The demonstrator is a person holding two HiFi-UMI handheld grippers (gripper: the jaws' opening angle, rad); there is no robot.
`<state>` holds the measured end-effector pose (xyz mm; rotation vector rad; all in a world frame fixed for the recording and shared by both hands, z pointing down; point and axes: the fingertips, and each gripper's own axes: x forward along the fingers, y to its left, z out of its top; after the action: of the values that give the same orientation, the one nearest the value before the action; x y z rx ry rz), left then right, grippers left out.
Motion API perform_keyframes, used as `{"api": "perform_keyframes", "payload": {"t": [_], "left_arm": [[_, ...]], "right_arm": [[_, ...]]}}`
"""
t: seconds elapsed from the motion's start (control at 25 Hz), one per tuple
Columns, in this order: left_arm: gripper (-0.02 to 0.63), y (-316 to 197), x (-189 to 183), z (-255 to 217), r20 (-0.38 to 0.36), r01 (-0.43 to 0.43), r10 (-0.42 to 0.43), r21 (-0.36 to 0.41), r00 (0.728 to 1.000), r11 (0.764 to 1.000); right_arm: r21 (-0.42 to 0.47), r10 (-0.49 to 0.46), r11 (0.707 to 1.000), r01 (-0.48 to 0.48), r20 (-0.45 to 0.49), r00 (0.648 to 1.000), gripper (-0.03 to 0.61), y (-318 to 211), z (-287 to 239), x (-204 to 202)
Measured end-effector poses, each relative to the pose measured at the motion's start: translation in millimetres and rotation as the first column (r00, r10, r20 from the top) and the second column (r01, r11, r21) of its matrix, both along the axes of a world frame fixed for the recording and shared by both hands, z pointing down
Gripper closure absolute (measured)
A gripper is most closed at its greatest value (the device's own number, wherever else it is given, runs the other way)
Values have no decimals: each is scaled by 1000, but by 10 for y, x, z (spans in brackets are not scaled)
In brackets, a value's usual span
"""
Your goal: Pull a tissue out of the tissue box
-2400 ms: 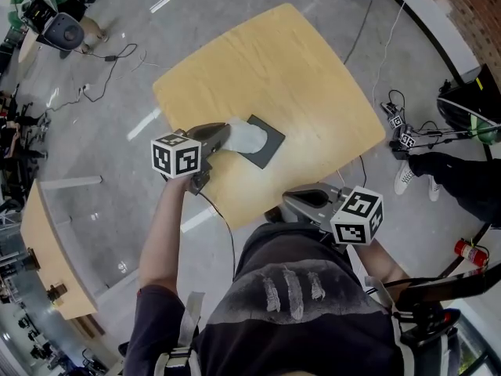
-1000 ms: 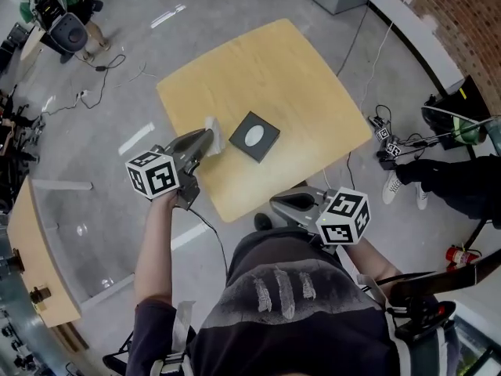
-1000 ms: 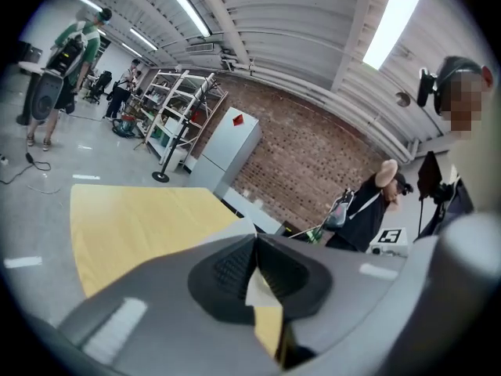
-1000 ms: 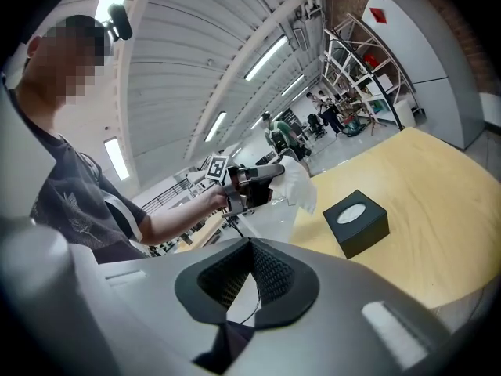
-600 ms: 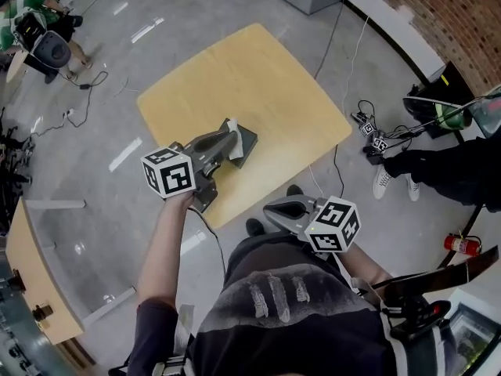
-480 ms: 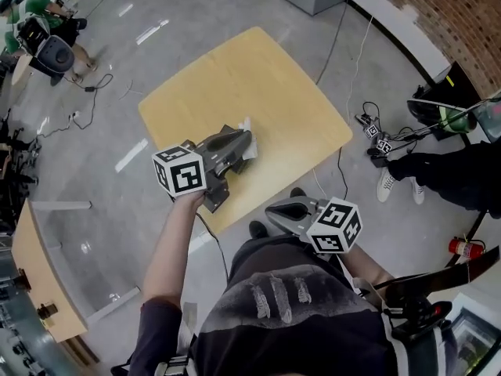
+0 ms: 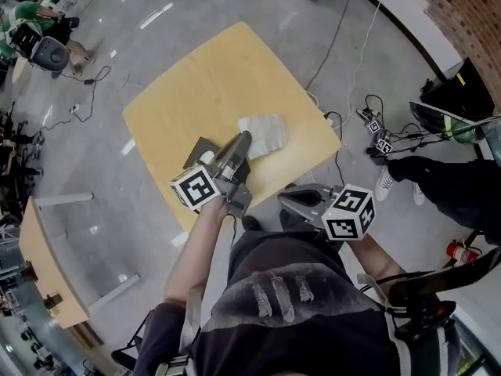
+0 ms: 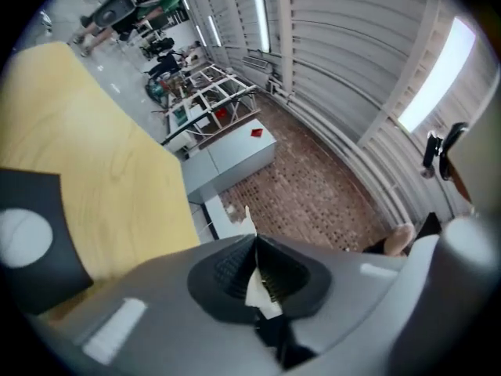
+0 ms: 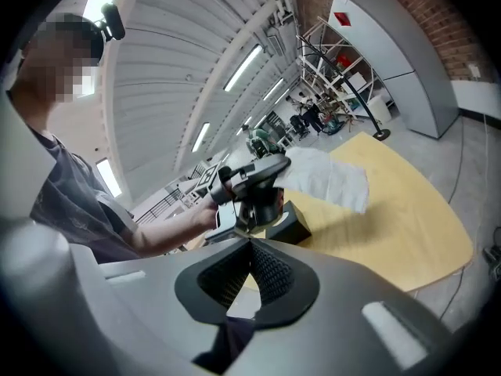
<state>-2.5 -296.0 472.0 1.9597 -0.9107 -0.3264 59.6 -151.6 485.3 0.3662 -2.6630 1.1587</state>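
A white tissue (image 7: 263, 134) hangs spread out over the yellow table (image 7: 211, 77), pinched at one edge by my left gripper (image 7: 245, 136), which is shut on it. Part of the black tissue box (image 7: 202, 152), with its white oval opening, shows behind that gripper. In the left gripper view a sliver of tissue (image 8: 257, 288) sits between the closed jaws of the left gripper (image 8: 254, 238), and the box (image 8: 39, 249) lies at the lower left. My right gripper (image 7: 283, 199) is shut and empty near the table's near edge. From the right gripper (image 9: 250, 244) I see the tissue (image 9: 330, 178) and the box (image 9: 286, 225).
Cables and small devices (image 7: 376, 131) lie on the floor right of the table. A person's legs in white shoes (image 7: 391, 182) stand there too. Another wooden table (image 7: 39, 261) is at the far left, with a red fire extinguisher (image 7: 457, 249) at the lower right.
My left gripper has swung from the left of the box across it to the right, carrying the tissue, which now hangs open beyond the box. The right gripper has shifted slightly.
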Motion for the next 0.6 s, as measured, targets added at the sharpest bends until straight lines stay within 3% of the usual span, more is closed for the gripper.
{"api": "perform_keyframes", "payload": {"t": [0.12, 0.28, 0.6], "left_arm": [[607, 157, -50, 444, 18, 84, -82, -105, 996, 991], [607, 415, -194, 1030, 74, 173, -161, -213, 984, 961], [607, 616, -473, 1561, 240, 302, -239, -274, 941, 913]], "right_arm": [[-21, -23, 1000, 23, -15, 1000, 580, -94, 69, 95], [-38, -74, 997, 72, -54, 996, 580, -73, 204, 109], [-63, -133, 990, 129, -69, 989, 580, -172, 279, 54]]}}
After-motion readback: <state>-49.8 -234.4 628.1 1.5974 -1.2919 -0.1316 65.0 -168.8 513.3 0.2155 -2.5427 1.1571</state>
